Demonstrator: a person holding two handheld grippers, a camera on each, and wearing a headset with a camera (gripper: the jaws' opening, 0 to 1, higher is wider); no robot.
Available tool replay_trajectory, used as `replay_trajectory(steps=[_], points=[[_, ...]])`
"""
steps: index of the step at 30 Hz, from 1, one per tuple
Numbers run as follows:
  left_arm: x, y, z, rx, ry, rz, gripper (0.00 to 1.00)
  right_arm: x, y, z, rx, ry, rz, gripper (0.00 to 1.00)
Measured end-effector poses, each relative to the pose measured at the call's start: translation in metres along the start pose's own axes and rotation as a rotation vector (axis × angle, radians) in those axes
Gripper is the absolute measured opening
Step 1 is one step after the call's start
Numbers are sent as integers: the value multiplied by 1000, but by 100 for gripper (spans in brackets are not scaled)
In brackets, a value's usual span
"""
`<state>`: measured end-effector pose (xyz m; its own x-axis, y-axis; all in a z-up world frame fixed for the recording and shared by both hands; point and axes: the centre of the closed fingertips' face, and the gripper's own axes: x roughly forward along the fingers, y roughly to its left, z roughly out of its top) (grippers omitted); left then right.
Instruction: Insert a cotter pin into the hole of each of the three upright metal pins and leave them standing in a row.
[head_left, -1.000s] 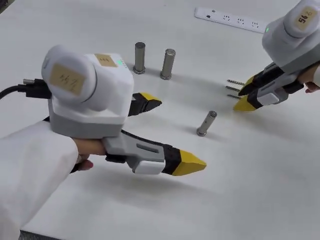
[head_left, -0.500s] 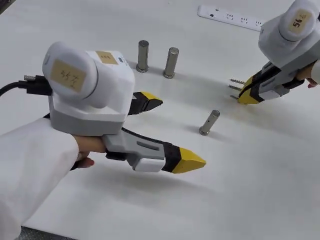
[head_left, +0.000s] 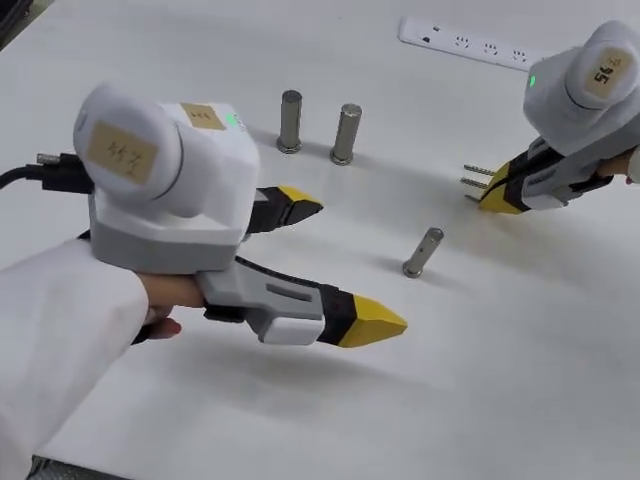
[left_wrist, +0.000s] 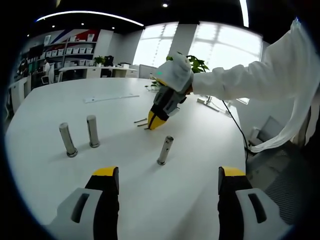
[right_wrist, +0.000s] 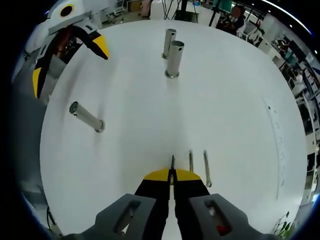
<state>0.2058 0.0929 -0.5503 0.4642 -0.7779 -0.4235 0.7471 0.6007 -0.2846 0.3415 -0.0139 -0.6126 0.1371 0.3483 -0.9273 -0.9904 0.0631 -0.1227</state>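
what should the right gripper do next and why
Probably lift the cotter pin and carry it toward the nearest metal pin: the right gripper looks shut on it at the table, with two spare cotter pins lying beside.

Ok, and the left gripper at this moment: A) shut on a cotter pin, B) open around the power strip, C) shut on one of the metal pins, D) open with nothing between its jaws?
D: the left gripper has its jaws wide apart over bare table, short of the nearest metal pin; the cotter pins lie over by the right gripper.
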Motion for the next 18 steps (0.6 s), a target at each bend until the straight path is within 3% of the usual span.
replay_trajectory(steps=[4,14,18], points=[[-1,2,2,-4,-1,6,78,-9,0,9,50,-79,-22,0],[-8,9,23,17,-26,20,75,-44,8,19,42,-194,-144,0],[-9,13,29,0,-43,33,74,-55,21,24,17,-236,-181,0]])
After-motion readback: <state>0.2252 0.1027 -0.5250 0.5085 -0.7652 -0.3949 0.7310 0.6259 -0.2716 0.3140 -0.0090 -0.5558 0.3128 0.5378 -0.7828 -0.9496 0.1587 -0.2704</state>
